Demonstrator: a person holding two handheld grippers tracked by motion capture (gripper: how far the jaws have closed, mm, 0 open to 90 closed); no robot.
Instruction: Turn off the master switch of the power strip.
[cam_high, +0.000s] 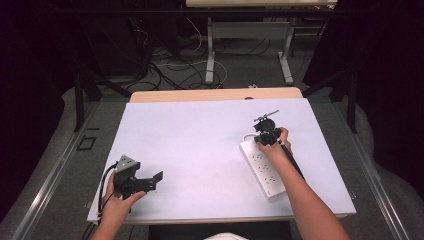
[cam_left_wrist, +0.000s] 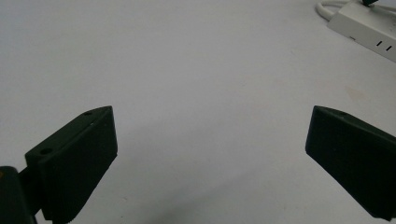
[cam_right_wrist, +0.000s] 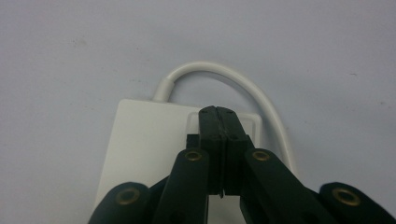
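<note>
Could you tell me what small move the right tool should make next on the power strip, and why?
Probably press straight down: the right tool, jaws shut, sits tip-first over the raised switch at the cord end of the power strip, while the left tool waits open, far away.

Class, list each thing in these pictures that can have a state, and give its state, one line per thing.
left gripper: open, jaws wide apart, nothing between them.
right gripper: shut, tips over the power strip's cord end.
power strip: flat on the table, sockets vacant.
cord: attached, curving away.
</note>
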